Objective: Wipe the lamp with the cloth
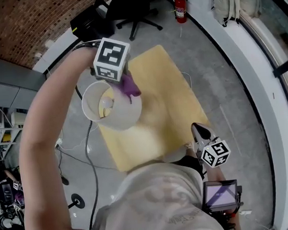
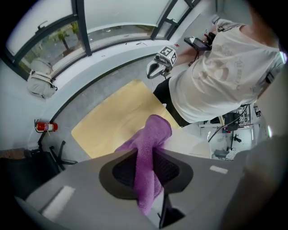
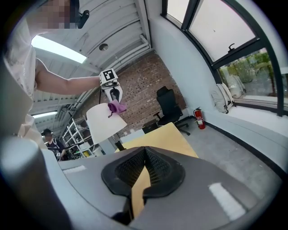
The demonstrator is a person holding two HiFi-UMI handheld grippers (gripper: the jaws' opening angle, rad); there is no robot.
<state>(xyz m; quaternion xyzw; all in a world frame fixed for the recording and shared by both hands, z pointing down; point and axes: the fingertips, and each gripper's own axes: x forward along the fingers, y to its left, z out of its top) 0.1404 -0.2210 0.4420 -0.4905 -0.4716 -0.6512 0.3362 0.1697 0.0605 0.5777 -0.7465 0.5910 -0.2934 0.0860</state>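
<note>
left gripper [image 2: 150, 168] pinches cloth [image 2: 153, 134] on lamp [image 3: 104, 123] shade's top rim.

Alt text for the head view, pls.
Seen from above, the left tool holds a purple cloth at the white lamp shade's top rim, over a yellow table. The right tool hangs shut and empty by the person's side.

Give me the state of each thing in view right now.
left tool, shut on cloth, above the lamp.
cloth, pinched, hanging at lamp's top rim.
lamp, upright on table; lit or not unclear.
right tool, shut, empty, away from lamp.
</note>
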